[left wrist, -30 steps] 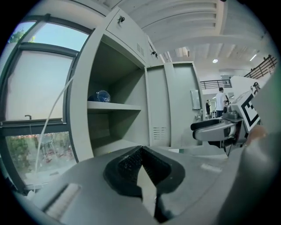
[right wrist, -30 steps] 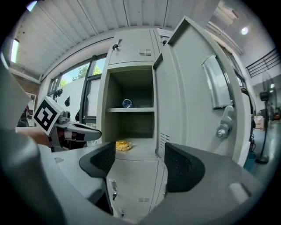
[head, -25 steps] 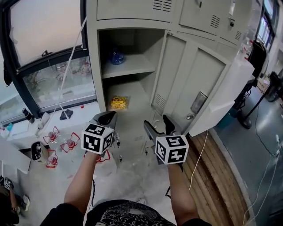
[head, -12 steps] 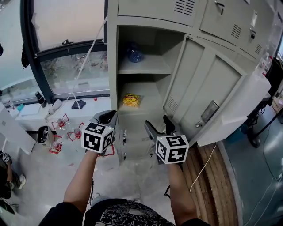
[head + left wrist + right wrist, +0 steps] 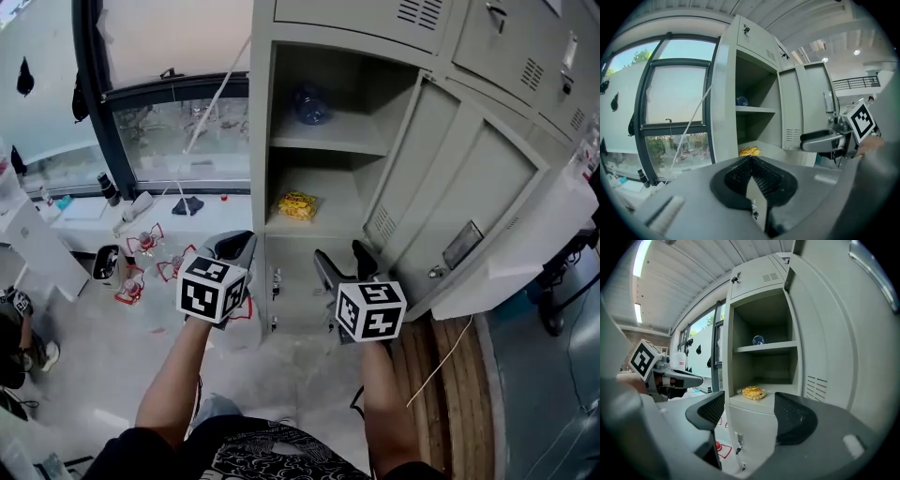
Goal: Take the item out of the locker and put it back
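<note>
step: approach, nothing lifted yet
yellow packet (image 5: 297, 205): on lower shelf (image 5: 333, 219) of open locker (image 5: 261, 141)
left gripper (image 5: 751, 161): clenched, empty
right gripper (image 5: 750, 408): jaws apart, empty
next: likely right reaches in, straddles packet

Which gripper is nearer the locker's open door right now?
Right. The right gripper sits just left of the open door, near its lower edge. The left gripper is farther left, off the locker's opposite side.
</note>
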### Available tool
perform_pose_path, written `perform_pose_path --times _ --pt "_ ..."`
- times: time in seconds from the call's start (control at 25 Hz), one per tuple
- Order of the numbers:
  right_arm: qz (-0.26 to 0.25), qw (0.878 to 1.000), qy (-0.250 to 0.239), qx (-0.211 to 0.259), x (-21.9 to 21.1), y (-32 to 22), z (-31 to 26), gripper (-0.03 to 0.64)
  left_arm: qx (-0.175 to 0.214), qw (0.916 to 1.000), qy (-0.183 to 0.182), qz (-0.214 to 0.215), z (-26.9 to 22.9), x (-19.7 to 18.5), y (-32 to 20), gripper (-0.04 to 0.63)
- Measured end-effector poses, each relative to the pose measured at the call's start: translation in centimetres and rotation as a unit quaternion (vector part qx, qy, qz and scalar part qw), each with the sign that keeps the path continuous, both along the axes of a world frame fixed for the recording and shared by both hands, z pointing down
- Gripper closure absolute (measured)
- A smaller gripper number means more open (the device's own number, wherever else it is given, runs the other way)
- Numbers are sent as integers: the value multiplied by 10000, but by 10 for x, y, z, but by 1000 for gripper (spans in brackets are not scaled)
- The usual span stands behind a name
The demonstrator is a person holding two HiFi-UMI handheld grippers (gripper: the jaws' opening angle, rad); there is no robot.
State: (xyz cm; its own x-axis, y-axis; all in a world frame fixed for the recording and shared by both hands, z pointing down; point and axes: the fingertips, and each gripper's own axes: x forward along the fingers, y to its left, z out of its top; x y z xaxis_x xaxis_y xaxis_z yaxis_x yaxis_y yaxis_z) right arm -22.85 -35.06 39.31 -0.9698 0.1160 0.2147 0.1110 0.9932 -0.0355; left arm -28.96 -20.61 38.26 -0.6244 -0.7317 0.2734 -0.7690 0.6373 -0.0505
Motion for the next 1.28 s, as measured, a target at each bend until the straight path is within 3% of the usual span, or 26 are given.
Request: perform_pose_path --times 0.28,0.8,1.28 --pt "-114 9999 91 -56 -24 12 13 293 8 10000 -42 -85 -2 -19 11 595" --pt "185 9991 380 -16 -82 12 36 353 114 9999 -27 38 -3 -76 18 595" --pt "450 9972 602 -47 -115 11 53 408 61 9997 -10 223 -1 -97 26 595"
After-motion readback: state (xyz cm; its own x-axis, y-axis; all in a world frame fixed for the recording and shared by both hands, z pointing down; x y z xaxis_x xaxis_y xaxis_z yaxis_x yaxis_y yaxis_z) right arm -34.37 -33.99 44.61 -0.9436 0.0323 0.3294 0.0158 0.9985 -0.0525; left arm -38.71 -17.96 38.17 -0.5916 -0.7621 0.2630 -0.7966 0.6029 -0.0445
